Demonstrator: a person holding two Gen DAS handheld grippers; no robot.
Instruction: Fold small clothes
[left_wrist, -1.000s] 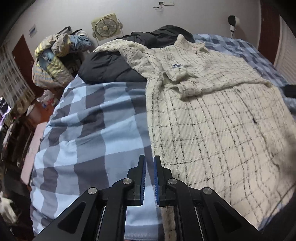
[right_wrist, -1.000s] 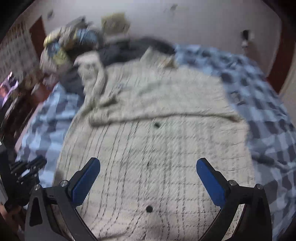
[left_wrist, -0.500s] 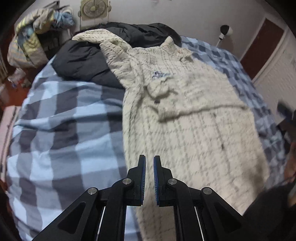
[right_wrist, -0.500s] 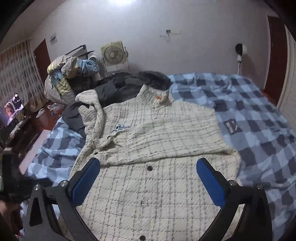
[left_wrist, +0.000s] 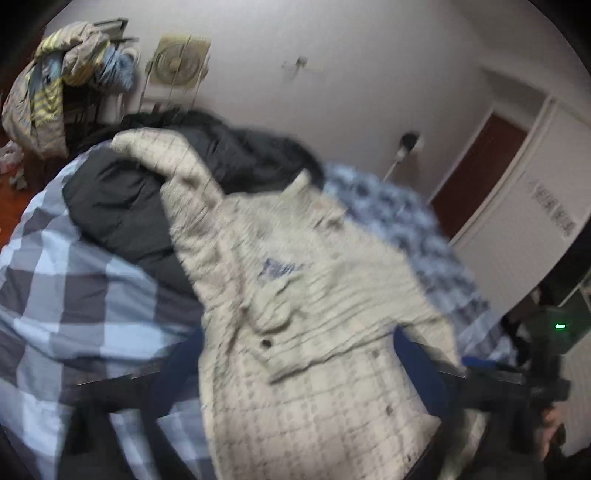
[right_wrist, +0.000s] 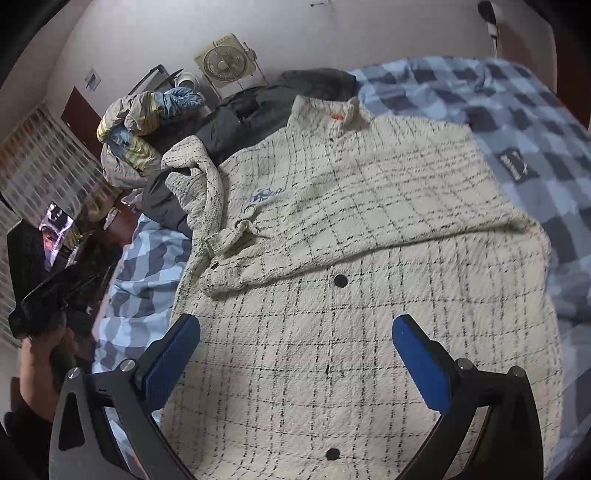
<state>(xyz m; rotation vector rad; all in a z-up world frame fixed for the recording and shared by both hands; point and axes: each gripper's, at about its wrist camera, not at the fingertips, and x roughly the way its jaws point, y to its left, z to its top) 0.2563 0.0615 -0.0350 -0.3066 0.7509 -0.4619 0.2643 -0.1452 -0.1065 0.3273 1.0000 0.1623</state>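
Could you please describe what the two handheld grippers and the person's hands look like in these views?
The right gripper has black angular arms with silver bolts and flat blue pads on its fingers. The left gripper is blurred but shows the same black frame and blue pads. The left hand grips a black handle and wears a dark sleeve.

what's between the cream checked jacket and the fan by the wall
A dark jacket lies bunched between the cream checked jacket and the fan, clearest in the right wrist view.

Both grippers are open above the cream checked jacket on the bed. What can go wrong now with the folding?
1. One sleeve lies bunched on the dark coat; a grab there may catch both.
2. The other sleeve is already folded across the cream checked jacket; pulling the hem could undo it.
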